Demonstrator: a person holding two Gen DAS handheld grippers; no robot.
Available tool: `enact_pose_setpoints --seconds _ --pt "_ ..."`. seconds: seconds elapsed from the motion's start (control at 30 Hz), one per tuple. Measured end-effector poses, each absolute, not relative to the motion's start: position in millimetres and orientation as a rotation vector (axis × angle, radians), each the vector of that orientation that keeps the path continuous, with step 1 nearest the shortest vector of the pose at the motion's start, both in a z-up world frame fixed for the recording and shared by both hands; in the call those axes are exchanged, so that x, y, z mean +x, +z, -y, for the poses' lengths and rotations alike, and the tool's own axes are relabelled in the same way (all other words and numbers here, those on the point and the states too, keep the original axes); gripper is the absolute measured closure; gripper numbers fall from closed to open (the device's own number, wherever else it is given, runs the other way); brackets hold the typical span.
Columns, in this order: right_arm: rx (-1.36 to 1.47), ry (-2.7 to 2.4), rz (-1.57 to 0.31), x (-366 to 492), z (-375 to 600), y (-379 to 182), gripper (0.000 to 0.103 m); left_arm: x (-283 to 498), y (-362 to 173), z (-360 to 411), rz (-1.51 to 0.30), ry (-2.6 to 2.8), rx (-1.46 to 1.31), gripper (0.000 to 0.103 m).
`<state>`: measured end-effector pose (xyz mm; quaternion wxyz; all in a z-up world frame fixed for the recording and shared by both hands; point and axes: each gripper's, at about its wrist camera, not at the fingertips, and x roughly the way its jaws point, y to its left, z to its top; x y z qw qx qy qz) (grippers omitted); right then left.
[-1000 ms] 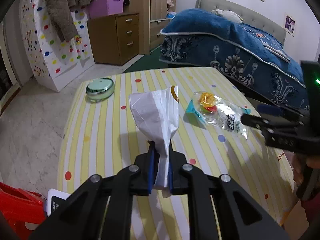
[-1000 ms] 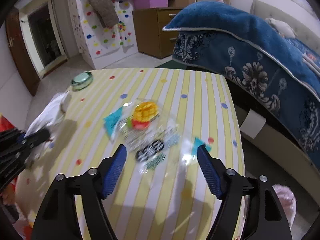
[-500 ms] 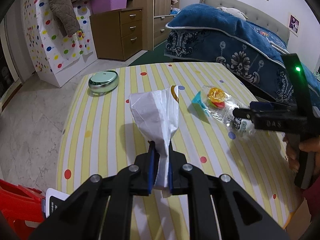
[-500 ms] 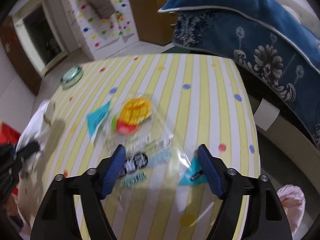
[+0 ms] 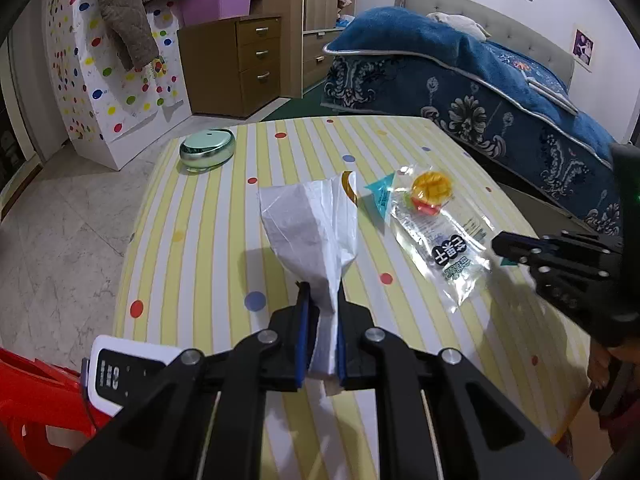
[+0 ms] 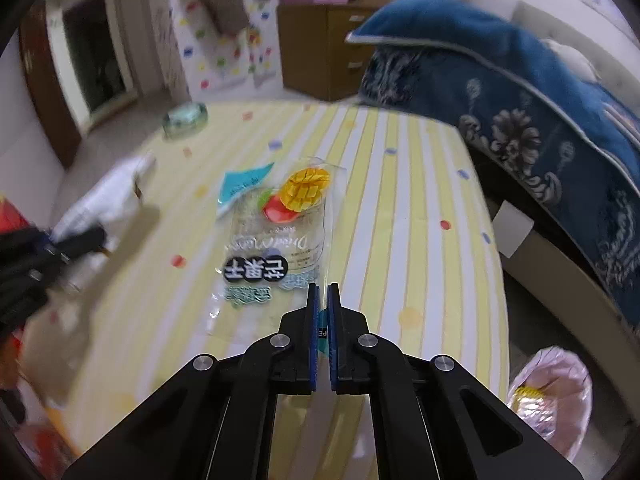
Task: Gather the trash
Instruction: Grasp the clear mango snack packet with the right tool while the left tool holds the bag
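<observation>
My left gripper [image 5: 320, 300] is pinched tight on the crumpled white wrapper [image 5: 310, 224], which stands up from my pads toward twelve o'clock. My right gripper [image 6: 323, 292] has its jaws drawn together on the near edge of the clear mango snack bag [image 6: 276, 236], lying flat on the yellow striped table [image 6: 400, 184] and stretching toward eleven o'clock. Farther off at ten o'clock sits a round green tin [image 6: 185, 120], well apart from the bag.

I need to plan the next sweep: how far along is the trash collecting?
Nothing visibly binned from the table yet. In hand: left tongs clamp the white wrapper; right tongs have closed on the near edge of the clear mango snack bag, which lies on the table. Left: carrying both to the lined bin.
</observation>
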<state>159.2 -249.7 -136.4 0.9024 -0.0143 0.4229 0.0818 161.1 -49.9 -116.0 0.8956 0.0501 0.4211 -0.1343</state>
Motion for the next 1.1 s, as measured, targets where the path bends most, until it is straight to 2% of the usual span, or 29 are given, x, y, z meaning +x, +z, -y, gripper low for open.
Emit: enact_pose_setpoints --seconds 0.27,0.53,1.1 --pt "0.083 0.121 -0.806 115 271 -97 0.100 142 -101 68 -0.837 -0.335 0.106 0.094" --pt "0.145 0.062 -0.807 72 295 -94 0.100 119 -95 107 -0.825 -0.414 0.139 0.094" --pt "0.266 -0.289 -0.744 -26 429 -93 0.099 71 -100 266 -0.769 -0.700 0.304 0.094"
